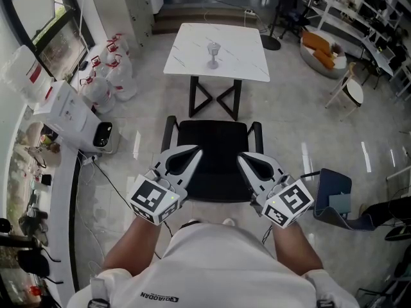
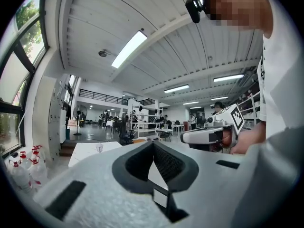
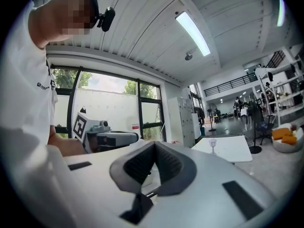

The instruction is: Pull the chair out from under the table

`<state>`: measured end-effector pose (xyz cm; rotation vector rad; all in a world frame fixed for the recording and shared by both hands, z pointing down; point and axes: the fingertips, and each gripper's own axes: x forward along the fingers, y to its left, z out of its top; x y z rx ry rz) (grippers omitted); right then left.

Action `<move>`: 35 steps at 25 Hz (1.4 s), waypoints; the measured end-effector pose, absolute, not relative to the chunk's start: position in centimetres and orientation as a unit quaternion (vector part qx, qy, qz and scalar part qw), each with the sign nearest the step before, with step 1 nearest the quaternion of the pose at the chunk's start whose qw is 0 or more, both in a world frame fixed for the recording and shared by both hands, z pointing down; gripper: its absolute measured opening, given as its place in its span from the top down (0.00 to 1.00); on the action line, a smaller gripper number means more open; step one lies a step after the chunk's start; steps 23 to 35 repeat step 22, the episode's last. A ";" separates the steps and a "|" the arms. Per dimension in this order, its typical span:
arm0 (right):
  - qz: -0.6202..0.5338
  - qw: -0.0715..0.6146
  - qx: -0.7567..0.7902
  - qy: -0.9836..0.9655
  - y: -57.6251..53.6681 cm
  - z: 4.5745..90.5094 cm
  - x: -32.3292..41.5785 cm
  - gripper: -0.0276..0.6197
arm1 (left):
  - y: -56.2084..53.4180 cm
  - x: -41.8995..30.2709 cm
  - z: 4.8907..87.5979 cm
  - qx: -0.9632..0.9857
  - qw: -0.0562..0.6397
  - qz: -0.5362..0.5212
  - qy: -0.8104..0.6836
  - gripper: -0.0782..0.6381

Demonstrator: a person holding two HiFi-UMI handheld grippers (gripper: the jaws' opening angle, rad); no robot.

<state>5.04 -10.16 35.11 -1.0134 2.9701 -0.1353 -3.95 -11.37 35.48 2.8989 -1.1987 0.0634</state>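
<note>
The black chair [image 1: 215, 159] stands on the floor just in front of the person, clear of the white marble table [image 1: 241, 63], which carries a small glass [image 1: 214, 55]. My left gripper [image 1: 196, 151] hangs over the chair's left side and my right gripper [image 1: 244, 159] over its right side. Both point forward with jaws shut and nothing between them. The left gripper view shows its closed jaws, the right gripper [image 2: 209, 134] beside them and the table [image 2: 90, 151] beyond. The right gripper view shows closed jaws, the left gripper [image 3: 107, 137] and the table [image 3: 228, 148].
White bags and bottles [image 1: 109, 76] and a white box [image 1: 64, 111] sit along the left wall, with a cable [image 1: 115, 185] across the floor. A dark blue seat [image 1: 334, 194] stands at the right. An orange-cushioned seat [image 1: 321, 50] is at the far right.
</note>
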 end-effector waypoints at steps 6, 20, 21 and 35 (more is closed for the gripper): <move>-0.033 -0.012 -0.323 0.946 -10.4 35.3 4.6 0.95 | -11.5 -4.1 35.4 0.924 -0.001 0.022 -0.382 0.88; -0.036 -0.018 -0.328 0.944 -11.1 35.8 5.0 0.95 | -12.0 -3.8 35.8 0.926 -0.003 0.031 -0.377 0.88; -0.036 -0.018 -0.328 0.944 -11.1 35.9 5.0 0.95 | -12.0 -3.7 35.8 0.926 -0.003 0.031 -0.377 0.88; -0.036 -0.018 -0.328 0.944 -11.2 35.9 5.1 0.95 | -12.0 -3.7 35.8 0.926 -0.003 0.031 -0.377 0.88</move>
